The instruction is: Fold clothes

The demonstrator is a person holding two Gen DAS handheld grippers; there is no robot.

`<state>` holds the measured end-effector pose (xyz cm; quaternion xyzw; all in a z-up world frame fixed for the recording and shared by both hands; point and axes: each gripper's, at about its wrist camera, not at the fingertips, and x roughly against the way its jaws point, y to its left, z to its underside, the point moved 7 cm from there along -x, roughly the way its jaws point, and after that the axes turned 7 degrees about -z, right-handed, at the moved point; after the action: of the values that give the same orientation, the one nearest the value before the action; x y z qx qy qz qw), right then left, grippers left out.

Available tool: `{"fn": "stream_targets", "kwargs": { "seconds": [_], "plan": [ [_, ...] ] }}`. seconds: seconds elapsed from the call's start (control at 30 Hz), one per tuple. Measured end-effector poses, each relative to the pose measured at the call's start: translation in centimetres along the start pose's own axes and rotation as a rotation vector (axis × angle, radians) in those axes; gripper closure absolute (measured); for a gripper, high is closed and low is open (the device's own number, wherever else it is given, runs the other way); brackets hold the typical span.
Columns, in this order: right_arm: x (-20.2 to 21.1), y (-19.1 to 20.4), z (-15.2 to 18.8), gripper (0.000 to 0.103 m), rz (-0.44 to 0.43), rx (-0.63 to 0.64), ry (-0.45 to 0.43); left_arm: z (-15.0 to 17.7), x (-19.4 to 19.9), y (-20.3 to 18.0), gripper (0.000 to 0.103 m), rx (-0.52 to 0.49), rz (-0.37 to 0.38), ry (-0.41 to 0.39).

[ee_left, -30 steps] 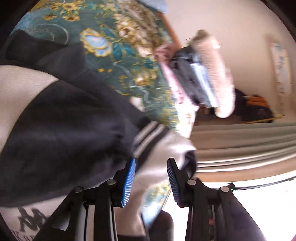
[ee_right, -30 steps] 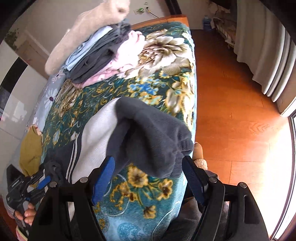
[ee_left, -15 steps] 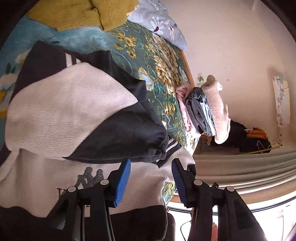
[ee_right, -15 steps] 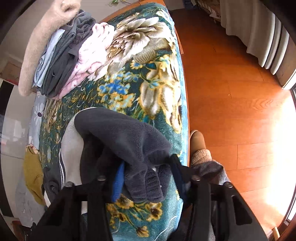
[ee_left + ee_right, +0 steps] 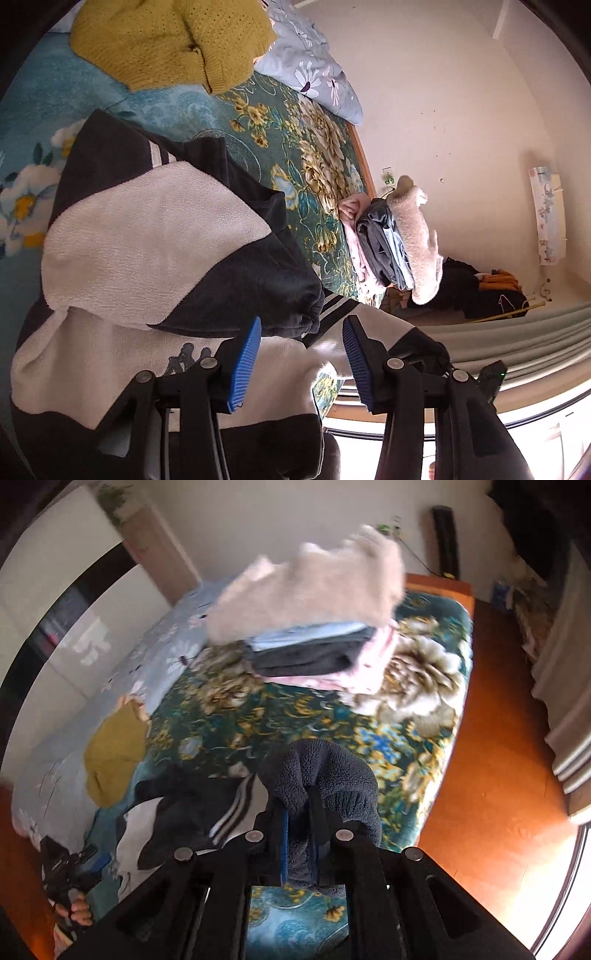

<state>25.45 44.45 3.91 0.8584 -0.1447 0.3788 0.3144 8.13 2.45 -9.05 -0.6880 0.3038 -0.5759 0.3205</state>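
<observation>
the right claw (image 5: 298,834) is clamped tight on the dark grey fleece sleeve (image 5: 325,771), lifted above the teal floral bed cover (image 5: 406,738). the left claw (image 5: 301,363) hangs half open over the black-and-white fleece sweatshirt (image 5: 147,240), gripping nothing. farther off sits a folded clothes pile (image 5: 314,635).

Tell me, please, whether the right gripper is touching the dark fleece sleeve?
Touching: the right wrist view shows the right gripper pinched shut on the dark fleece sleeve.
</observation>
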Motion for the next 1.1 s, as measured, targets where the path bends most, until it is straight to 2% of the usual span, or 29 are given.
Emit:
{"fn": "stream_targets", "kwargs": {
  "seconds": [0.13,0.23,0.37,0.47,0.57,0.63,0.7,0.77,0.83,0.87,0.93,1.0,1.1],
  "plan": [
    [-1.4,8.8,-0.2,0.094,-0.11,0.148,0.055,-0.2,1.5,0.6,0.053,0.015,0.009,-0.031],
    [-4.8,14.5,1.3,0.094,-0.194,0.21,0.1,-0.3,2.6,1.0,0.053,0.022,0.012,-0.049],
    [-10.8,21.2,4.3,0.094,-0.275,0.247,0.192,-0.1,3.9,2.3,0.053,0.036,0.011,-0.064],
    [-15.1,23.8,8.3,0.094,-0.276,0.279,0.287,0.2,4.1,3.6,0.053,0.059,0.003,-0.06],
    [-18.9,25.3,11.8,0.094,-0.231,0.319,0.371,0.6,3.7,4.7,0.053,0.074,-0.009,-0.042],
    [-20.2,25.2,13.1,0.094,-0.232,0.306,0.417,0.8,3.1,5.0,0.053,0.079,-0.012,-0.026],
    [-20.7,25.8,14.0,0.089,-0.249,0.317,0.44,1.0,2.5,5.2,0.053,0.08,-0.013,-0.011],
    [-20.4,26.0,14.0,0.078,-0.281,0.315,0.428,1.3,1.7,5.3,0.053,0.079,-0.019,0.006],
    [-19.8,26.1,13.5,0.075,-0.336,0.29,0.409,1.7,0.9,5.4,0.053,0.078,-0.025,0.024],
    [-19.4,26.0,13.1,0.069,-0.366,0.272,0.397,1.8,0.5,5.5,0.053,0.077,-0.028,0.033],
    [-18.3,25.5,12.1,0.059,-0.369,0.266,0.35,2.2,-0.3,5.4,0.053,0.066,-0.038,0.051],
    [-17.2,24.9,11.6,0.058,-0.358,0.251,0.311,2.8,-1.2,4.7,0.053,0.021,-0.055,0.072],
    [-16.7,21.5,11.7,0.058,-0.317,0.168,0.296,4.1,-2.8,3.4,0.048,-0.06,-0.088,0.111]
  ]
}}
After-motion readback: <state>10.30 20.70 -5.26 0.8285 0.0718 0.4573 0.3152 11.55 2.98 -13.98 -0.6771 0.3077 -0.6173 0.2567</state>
